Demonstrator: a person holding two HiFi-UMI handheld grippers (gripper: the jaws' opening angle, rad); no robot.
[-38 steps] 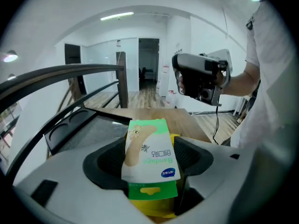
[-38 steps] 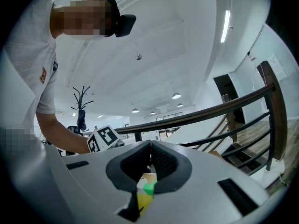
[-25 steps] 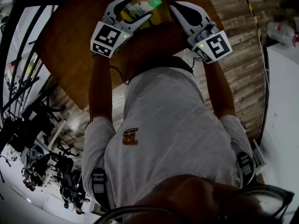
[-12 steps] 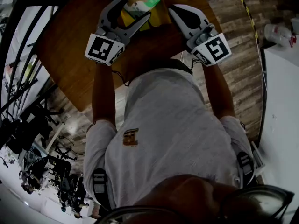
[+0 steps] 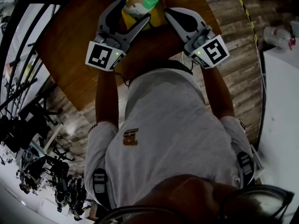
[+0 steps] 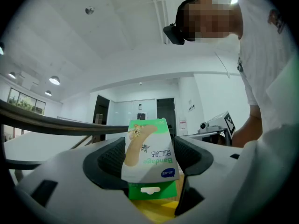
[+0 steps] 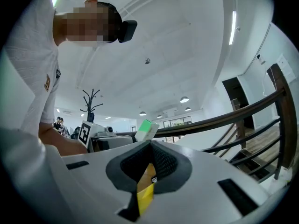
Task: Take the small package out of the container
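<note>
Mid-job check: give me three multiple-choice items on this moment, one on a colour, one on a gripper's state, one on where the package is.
1. The small flat bandage package is:
A. green and white
B. red and black
C. plain brown

2. The right gripper is:
A. wide open and empty
B. shut on the thin wall of the yellow container
C. shut on the package

3. The package is:
A. between the left gripper's jaws
B. between the right gripper's jaws
C. lying loose, ungripped, in the container

Answers:
1 A: the left gripper view shows a green top and tab with a white front.
2 B: the right gripper view shows the jaws pinched on a yellow edge.
3 A: the left gripper view shows a jaw pad on each side of the package.
</note>
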